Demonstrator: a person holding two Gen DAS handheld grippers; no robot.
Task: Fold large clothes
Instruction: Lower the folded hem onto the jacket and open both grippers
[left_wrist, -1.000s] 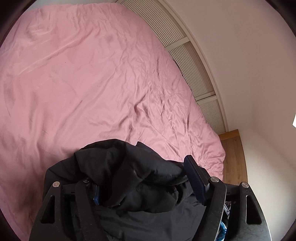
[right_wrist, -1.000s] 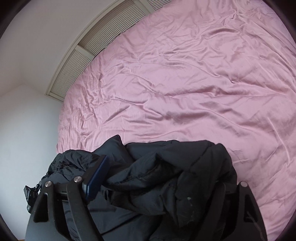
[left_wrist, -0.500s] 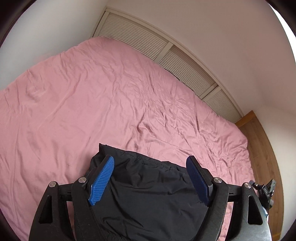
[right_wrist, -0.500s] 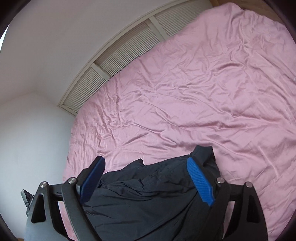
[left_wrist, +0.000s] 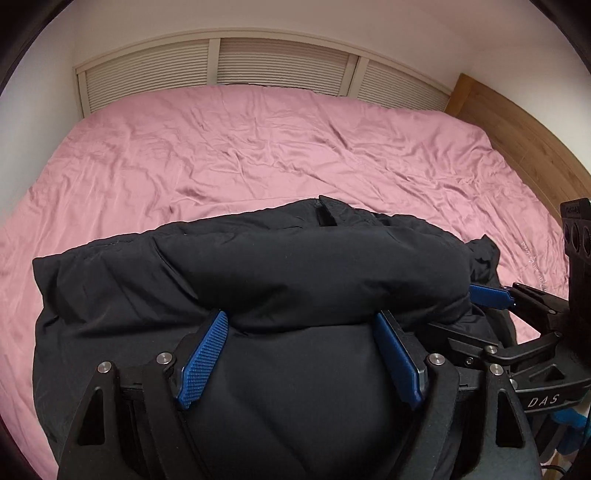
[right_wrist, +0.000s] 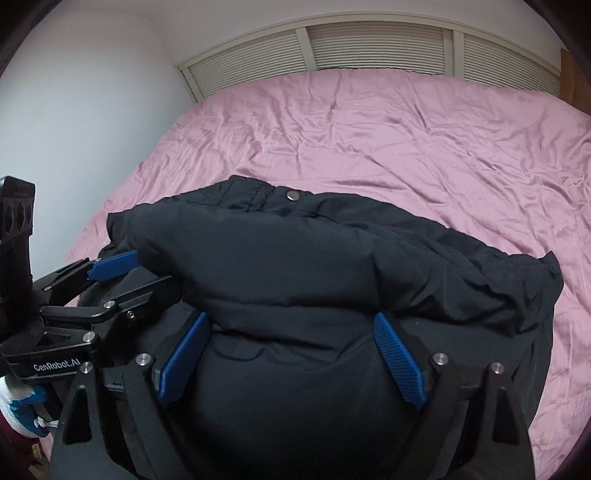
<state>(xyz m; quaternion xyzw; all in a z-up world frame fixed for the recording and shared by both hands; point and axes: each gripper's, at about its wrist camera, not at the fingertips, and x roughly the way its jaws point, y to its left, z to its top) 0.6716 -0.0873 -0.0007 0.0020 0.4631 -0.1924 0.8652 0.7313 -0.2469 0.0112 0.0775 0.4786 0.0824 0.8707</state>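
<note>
A black padded jacket lies folded in a thick bundle on the near edge of the pink bed. My left gripper is open, its blue pads either side of the near fold, touching the fabric but not pinching it. My right gripper is also open, astride the same bundle; a metal snap shows at the far edge. Each gripper appears in the other's view: the right one beside the jacket's right end, the left one beside its left end.
The pink sheet stretches wide beyond the jacket. A slatted white panel runs along the far side of the bed. A wooden floor strip lies to the right. A white wall stands to the left.
Both grippers let go of the jacket and opened. The bundle now rests on the bed, and both cameras have levelled to face the slatted panel.
</note>
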